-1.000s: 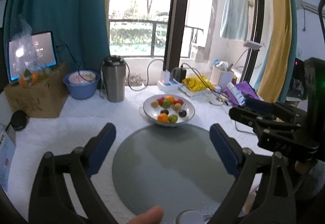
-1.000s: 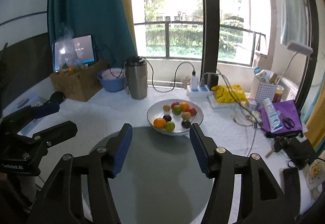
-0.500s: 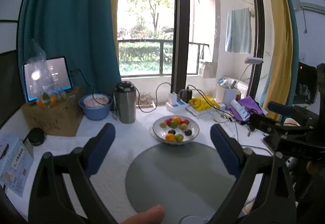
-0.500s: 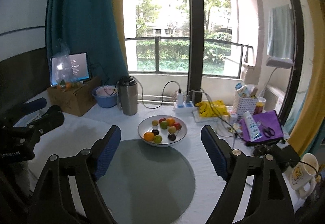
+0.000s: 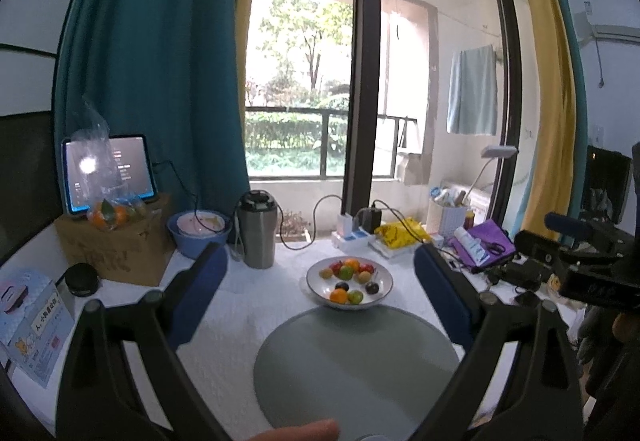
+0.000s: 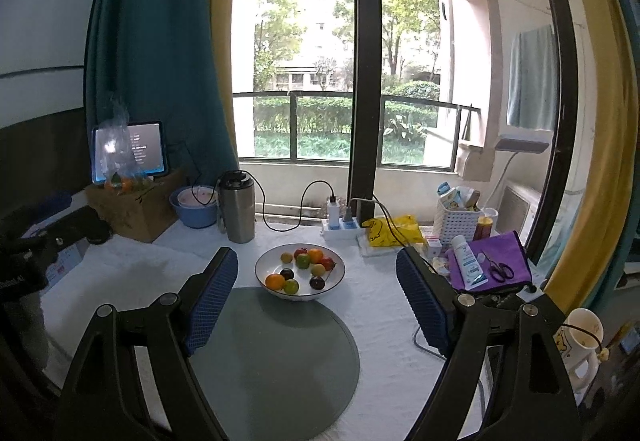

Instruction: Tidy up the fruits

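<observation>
A white bowl (image 5: 383,295) holds several small fruits: oranges, green, red and dark ones. It sits on the white table just beyond a round grey mat (image 5: 356,365). The bowl (image 6: 264,283) and the mat (image 6: 280,357) also show in the right wrist view. My left gripper (image 5: 320,289) is open and empty, held high and back from the bowl. My right gripper (image 6: 316,289) is open and empty, also well short of the bowl. The right gripper's body shows at the right edge of the left wrist view (image 5: 580,261).
Behind the bowl stand a steel tumbler (image 6: 238,211), a blue basin (image 6: 196,207), a cardboard box (image 6: 132,209) with bagged oranges and a tablet, a power strip (image 6: 340,227), a yellow bag (image 6: 394,231), a white basket (image 6: 458,219) and a purple pouch (image 6: 492,263). A mug (image 6: 582,341) stands at the right.
Both grippers have pulled back and risen, so the bowl and mat look smaller and farther. The right gripper's jaws have opened wider.
</observation>
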Demonstrator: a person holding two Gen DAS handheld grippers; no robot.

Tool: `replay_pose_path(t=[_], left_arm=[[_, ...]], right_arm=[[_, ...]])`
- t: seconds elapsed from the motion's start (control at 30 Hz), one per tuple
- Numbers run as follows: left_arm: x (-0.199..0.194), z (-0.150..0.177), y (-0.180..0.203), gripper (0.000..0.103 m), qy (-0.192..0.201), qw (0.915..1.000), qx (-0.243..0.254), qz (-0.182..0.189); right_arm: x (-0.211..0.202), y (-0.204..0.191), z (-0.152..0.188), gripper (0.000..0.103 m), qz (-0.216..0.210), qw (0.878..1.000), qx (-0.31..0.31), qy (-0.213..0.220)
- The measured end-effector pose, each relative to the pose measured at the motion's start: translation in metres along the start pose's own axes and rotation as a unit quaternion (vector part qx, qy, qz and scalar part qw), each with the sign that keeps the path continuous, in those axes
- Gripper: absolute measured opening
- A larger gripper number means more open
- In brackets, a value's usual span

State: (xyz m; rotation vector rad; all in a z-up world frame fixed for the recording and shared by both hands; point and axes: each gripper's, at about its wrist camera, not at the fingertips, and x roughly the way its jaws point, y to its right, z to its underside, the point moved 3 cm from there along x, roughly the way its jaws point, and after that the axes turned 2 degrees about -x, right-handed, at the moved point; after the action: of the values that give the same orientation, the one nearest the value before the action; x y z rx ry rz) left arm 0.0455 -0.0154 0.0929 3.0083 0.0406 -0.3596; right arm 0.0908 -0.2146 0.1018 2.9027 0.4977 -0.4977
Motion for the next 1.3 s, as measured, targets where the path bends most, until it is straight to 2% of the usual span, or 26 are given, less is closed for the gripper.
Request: replay_pose_path(t=[0.2, 0.4, 1.3], left_arm=[[-0.0024, -0.0018, -0.0074, 0.096, 0.012, 0.9998, -0.014, -0.007], [0.0023, 0.0014, -0.0077, 0.096, 0.002, 0.9998, -0.02, -0.007], [-0.0017, 0.0032, -0.0041, 0.096, 0.006, 0.9998, -0.02, -0.001]], right_arm=[[-0.0007, -0.0001, -0.0001, 0.084, 0.0, 1.0, -0.002, 0.001], [0.0001, -0.0025, -0.0008, 0.084, -0.002, 1.0, -0.006, 0.001], [0.0021, -0.0054, 0.0002, 0.084, -0.003, 1.0, -0.011, -0.003]])
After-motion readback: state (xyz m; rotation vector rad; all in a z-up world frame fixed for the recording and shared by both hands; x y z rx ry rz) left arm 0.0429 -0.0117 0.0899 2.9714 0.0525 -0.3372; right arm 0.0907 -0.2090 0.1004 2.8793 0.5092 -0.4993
